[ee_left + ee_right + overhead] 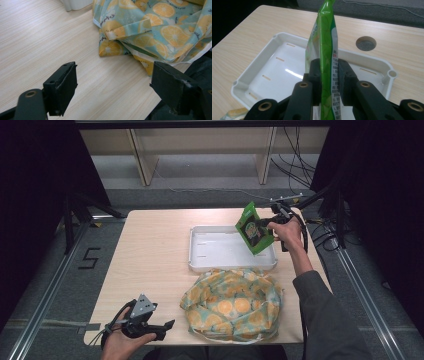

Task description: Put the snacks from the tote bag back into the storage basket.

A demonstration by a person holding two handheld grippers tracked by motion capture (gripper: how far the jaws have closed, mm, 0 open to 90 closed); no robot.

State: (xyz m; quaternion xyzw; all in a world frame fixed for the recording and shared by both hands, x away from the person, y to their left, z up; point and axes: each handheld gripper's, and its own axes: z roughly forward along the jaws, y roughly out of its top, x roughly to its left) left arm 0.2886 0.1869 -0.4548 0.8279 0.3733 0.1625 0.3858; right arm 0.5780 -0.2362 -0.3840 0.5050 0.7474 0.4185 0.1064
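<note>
gripping green pouch [325,50], above white tray [259,72]

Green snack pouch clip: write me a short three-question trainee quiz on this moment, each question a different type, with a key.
1. True or false: the right gripper is shut on the green pouch.
2. Multiple choice: what lies below the held pouch in the high view? A) the fruit-print cloth bag B) the white tray C) bare floor
3. Fill in: the left gripper, near the table's front edge, has its jaws ____ with nothing between them.

Key: 1 true; 2 B; 3 open.
</note>
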